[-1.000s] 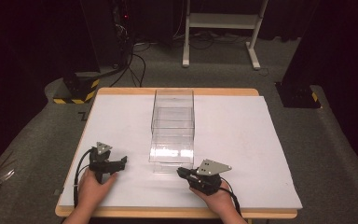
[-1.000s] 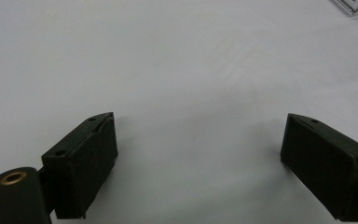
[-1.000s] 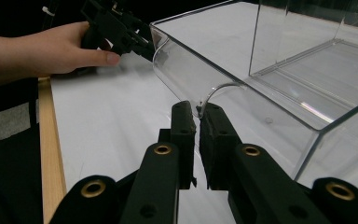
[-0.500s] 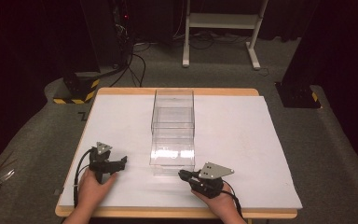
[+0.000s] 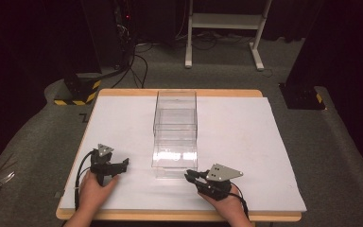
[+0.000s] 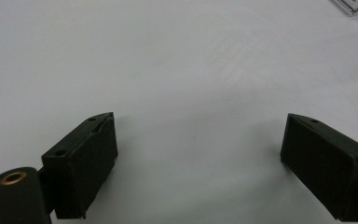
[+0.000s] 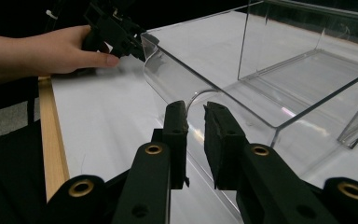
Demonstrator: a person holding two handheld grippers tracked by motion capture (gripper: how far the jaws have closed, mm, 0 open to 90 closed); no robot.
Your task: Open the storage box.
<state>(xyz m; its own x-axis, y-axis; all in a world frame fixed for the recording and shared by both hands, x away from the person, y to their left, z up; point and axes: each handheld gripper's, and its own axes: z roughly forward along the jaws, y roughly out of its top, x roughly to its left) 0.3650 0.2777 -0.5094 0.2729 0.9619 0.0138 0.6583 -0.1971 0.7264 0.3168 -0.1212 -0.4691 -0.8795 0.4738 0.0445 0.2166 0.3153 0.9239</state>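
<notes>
A clear acrylic drawer box (image 5: 176,111) stands mid-table, its bottom drawer (image 5: 175,163) drawn out toward the near edge. My right gripper (image 5: 189,176) lies at the drawer's front right corner. In the right gripper view its jaws (image 7: 195,109) have just been opening; a narrow gap shows, with the drawer's curved clear front lip (image 7: 177,79) between the pads, which no longer press on it. My left gripper (image 5: 125,163) rests on the white sheet left of the box. Its jaws (image 6: 198,140) stand wide open over bare white surface.
A white sheet (image 5: 255,142) covers the wooden table, whose edge (image 7: 51,135) runs close to my right gripper. Beyond the table are a white stand (image 5: 222,23), a black-and-yellow striped base (image 5: 78,92) and a black base (image 5: 300,97) on grey floor.
The drawer's front has slid out toward the near edge. My right gripper drew back a little with it. The left gripper has kept still.
</notes>
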